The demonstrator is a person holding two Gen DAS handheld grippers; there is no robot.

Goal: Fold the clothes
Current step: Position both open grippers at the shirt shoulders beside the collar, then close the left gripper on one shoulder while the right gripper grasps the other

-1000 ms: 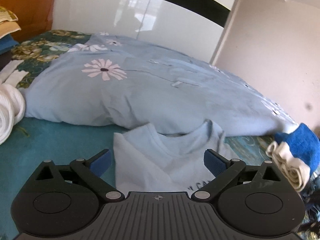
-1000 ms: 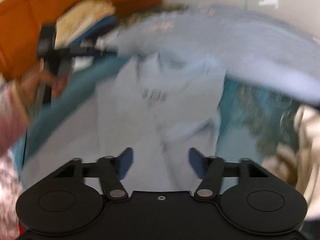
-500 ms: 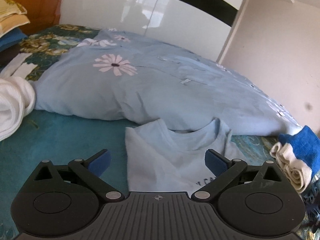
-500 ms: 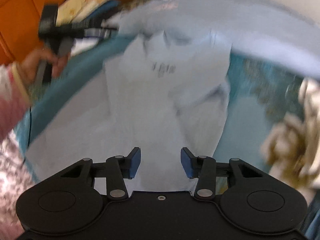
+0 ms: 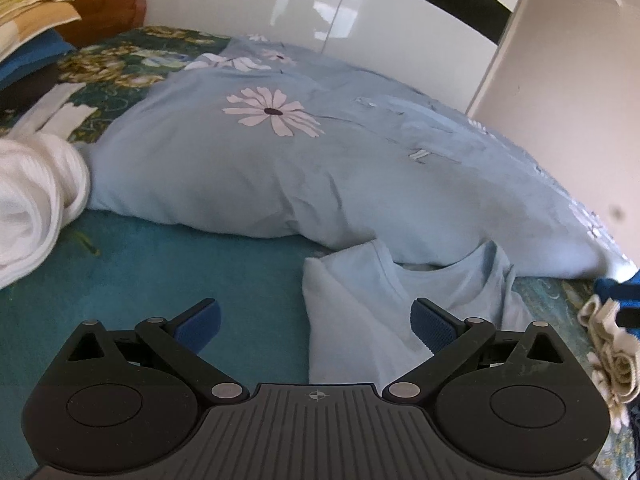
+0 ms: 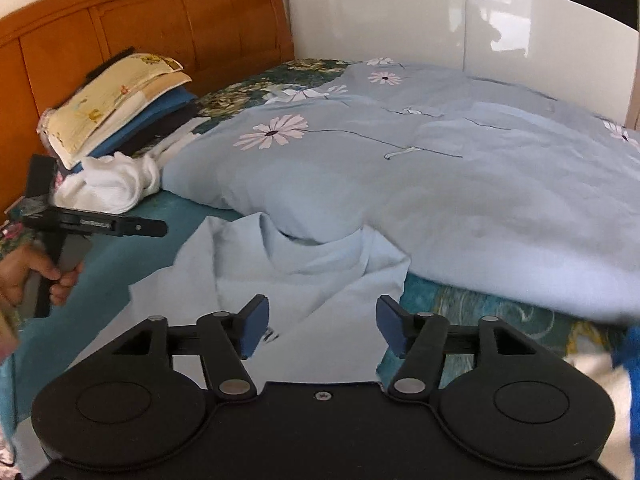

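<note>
A light blue T-shirt (image 5: pixel 360 320) lies flat on the bed's teal sheet (image 5: pixel 140 280), its collar right by the edge of a blue quilt (image 5: pixel 280 168) with daisy flowers. The left gripper (image 5: pixel 314 322) hangs over the shirt's shoulder edge, jaws spread wide and holding nothing. The right gripper (image 6: pixel 320 326) hangs over the shirt's chest, jaws also spread and empty. A white cloth (image 6: pixel 112 184) sits bunched beside a stack of folded things (image 6: pixel 120 96) near the wooden headboard (image 6: pixel 160 20).
</note>
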